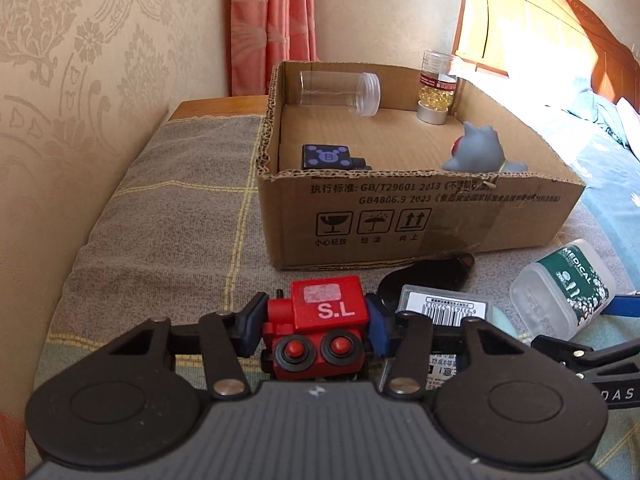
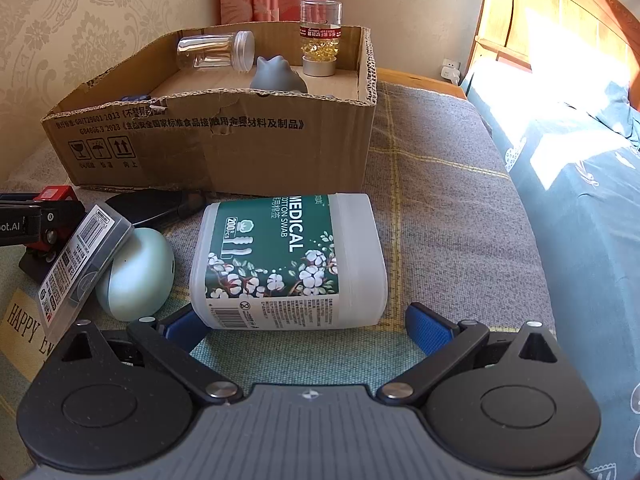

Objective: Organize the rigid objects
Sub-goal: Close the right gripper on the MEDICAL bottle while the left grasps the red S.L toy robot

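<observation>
My left gripper (image 1: 316,320) is shut on a red toy robot (image 1: 324,320) marked "S.L", with the blue pads pressed on its two sides, low over the plaid cloth in front of a cardboard box (image 1: 420,216). In the right wrist view that toy (image 2: 56,194) shows at the far left. My right gripper (image 2: 308,326) stands open. A white cotton swab tub (image 2: 288,260) with a green "MEDICAL" label lies on its side just ahead of it, its near end between the pads; the right pad is clear of it.
Inside the box are a clear jar (image 1: 340,90) on its side, an upturned capsule bottle (image 1: 436,84), a grey figure (image 1: 476,152) and a dark blue cube (image 1: 328,157). A barcoded clear case (image 2: 84,256), a mint round object (image 2: 136,276) and a black item (image 1: 432,276) lie in front. A bed (image 2: 580,200) runs along the right.
</observation>
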The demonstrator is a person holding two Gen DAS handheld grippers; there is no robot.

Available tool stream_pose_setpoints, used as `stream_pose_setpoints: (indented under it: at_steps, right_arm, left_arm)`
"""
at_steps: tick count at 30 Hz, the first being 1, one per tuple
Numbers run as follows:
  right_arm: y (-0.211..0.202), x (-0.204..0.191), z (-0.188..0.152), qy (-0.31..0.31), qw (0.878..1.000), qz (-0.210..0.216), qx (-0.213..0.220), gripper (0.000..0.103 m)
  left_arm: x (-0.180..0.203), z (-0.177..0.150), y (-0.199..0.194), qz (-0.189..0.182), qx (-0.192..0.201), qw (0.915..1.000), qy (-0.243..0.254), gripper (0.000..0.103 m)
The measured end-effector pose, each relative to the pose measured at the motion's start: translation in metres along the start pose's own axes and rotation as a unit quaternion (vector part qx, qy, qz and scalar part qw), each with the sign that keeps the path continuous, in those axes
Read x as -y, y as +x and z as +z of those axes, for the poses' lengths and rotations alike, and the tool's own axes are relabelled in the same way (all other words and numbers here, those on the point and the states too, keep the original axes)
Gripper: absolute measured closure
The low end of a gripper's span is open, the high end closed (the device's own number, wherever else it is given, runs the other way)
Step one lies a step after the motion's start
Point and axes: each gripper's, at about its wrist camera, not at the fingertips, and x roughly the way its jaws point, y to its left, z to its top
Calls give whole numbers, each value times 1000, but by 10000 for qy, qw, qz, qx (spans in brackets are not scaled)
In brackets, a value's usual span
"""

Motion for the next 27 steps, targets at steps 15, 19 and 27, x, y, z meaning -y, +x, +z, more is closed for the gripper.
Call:
stream_pose_setpoints:
  at_steps: [15,19,27]
  right_arm:
    - [1,-1,2,70,10000,-61,-29,0]
    - [1,-2,2,96,9999,-83,-38,0]
    - [1,-2,3,111,9999,-94,-41,0]
  left_arm:
    - [-50,-19,-9,575,-122,9980,-251,53]
    - [-55,-26,-8,533,-81,9978,-374,46]
    - [-40,-35,-7,506,7,9985,-220,15]
